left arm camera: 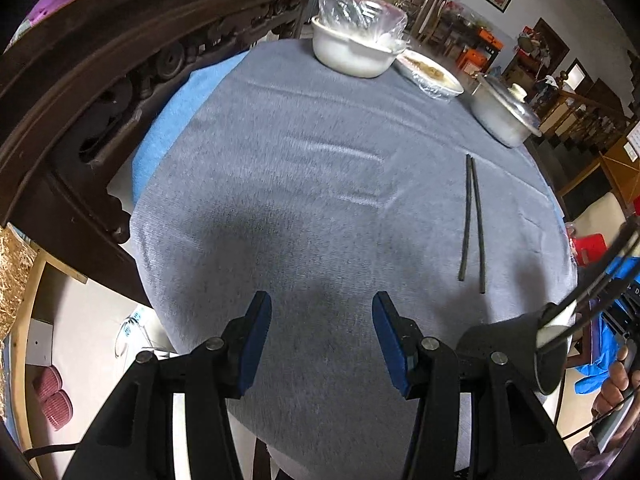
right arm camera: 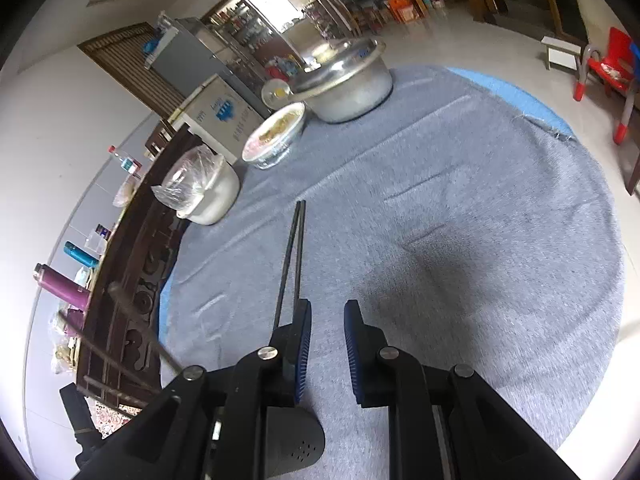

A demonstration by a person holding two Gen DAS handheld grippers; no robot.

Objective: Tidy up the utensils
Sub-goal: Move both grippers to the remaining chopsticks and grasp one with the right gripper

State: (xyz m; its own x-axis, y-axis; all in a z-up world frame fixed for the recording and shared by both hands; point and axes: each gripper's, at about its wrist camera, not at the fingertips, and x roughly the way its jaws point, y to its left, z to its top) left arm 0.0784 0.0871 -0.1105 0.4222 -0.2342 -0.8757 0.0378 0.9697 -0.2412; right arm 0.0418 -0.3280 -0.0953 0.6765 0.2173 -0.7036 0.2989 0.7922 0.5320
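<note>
A round table under a grey cloth [left arm camera: 320,184] carries three dishes along its far edge: in the left wrist view, a white bowl [left arm camera: 352,54] stuffed with a clear plastic bag [left arm camera: 360,12] at about 12 o'clock, a shallow plate of food [left arm camera: 432,74] under cling film just beside it toward 1 o'clock, and a lidded metal pot [left arm camera: 504,114] at about 2 o'clock. A dark carved wooden rail [left arm camera: 92,92] curves around the table from 9 to 11 o'clock. Nothing lies between either gripper and the chopsticks [left arm camera: 474,224], a pair of thin black sticks lying on the cloth at about 3 o'clock in that view, tips close together at the far end and spreading slightly toward the near end. In the right wrist view the chopsticks [right arm camera: 291,264] run from centre down to the gripper's left finger [right arm camera: 302,344], which hides their near ends. The left gripper [left arm camera: 322,344] hangs over bare cloth with its blue pads set wide apart, gripping nothing. The right gripper [right arm camera: 328,344] shows a narrow gap with only cloth between the pads. A blue logo on a white box beyond the table is too blurred to read.
</note>
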